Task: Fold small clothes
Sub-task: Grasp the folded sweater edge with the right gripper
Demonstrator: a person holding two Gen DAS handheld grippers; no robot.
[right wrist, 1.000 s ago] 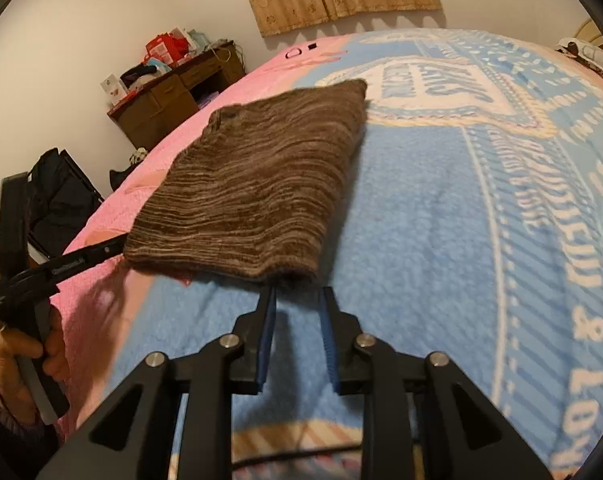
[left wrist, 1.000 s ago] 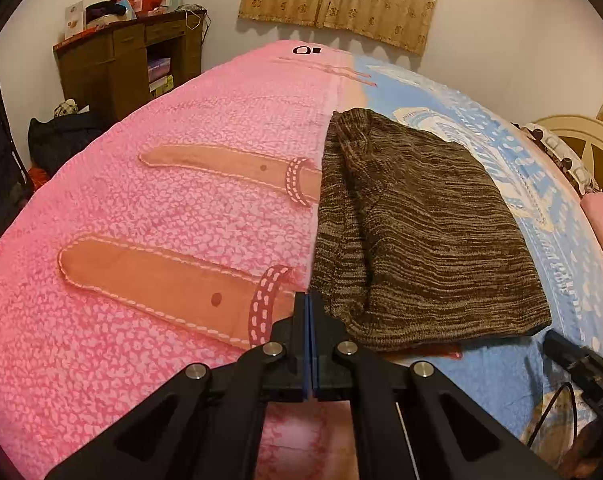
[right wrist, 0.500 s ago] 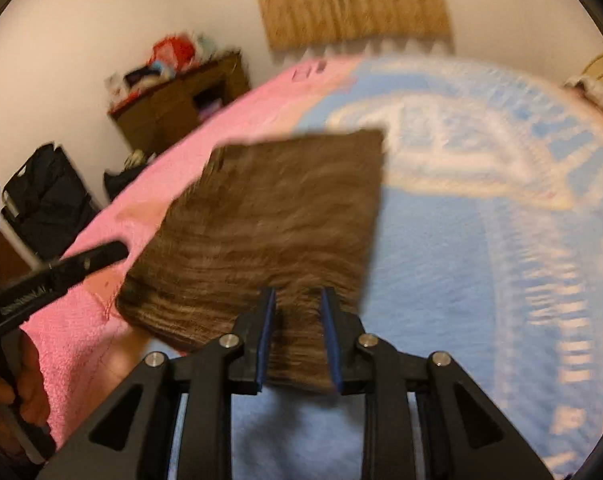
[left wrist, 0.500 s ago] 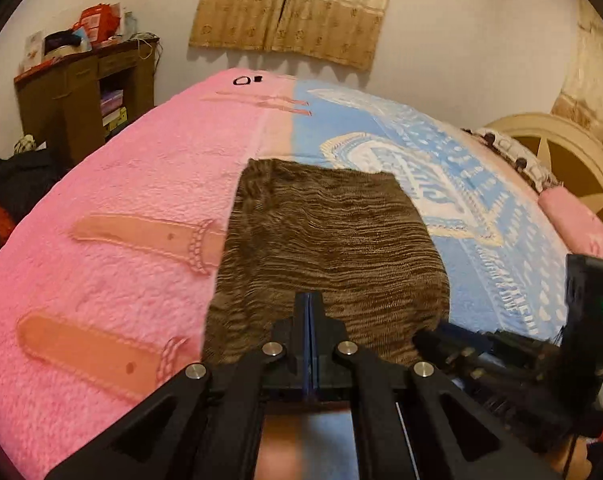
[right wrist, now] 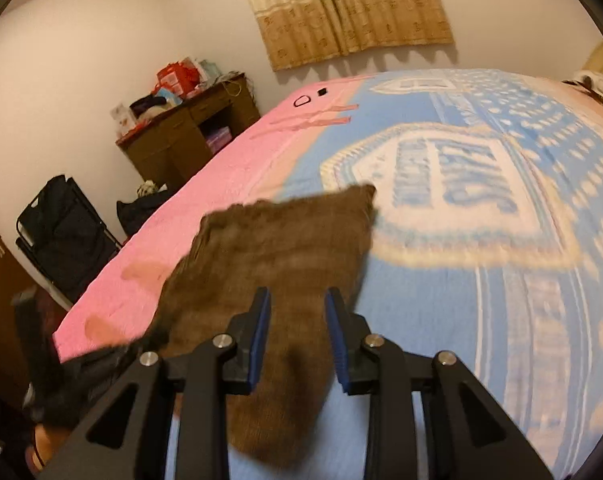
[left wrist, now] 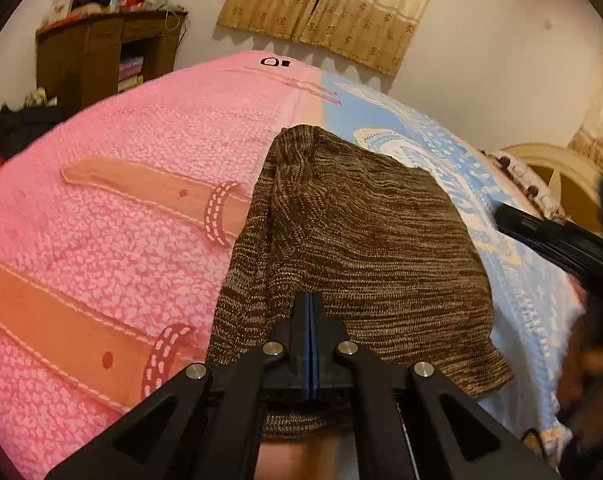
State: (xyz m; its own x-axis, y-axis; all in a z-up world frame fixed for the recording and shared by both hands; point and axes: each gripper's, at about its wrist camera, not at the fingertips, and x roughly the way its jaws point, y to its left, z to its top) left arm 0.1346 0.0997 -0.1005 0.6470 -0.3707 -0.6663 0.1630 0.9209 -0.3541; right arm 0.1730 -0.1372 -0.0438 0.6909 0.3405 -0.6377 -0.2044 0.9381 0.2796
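Note:
A folded brown knit garment (left wrist: 353, 248) lies on the bed across the seam between the pink and blue halves of the blanket. My left gripper (left wrist: 308, 304) is shut, its tips over the garment's near edge; whether it pinches the cloth I cannot tell. In the right wrist view the garment (right wrist: 277, 264) is blurred. My right gripper (right wrist: 295, 320) is open, its two fingers straddling the garment's near right part. The right gripper also shows at the right edge of the left wrist view (left wrist: 557, 240).
The pink and blue blanket (left wrist: 113, 240) covers the whole bed. A brown wooden desk (right wrist: 181, 140) with clutter stands by the far wall under beige curtains (right wrist: 349, 8). A black folding chair (right wrist: 61, 232) stands left of the bed. A cream headboard (left wrist: 557, 176) is at the right.
Both grippers moved forward onto the garment's near edge. The right gripper's fingers now straddle the cloth instead of standing short of it. The left gripper stayed shut.

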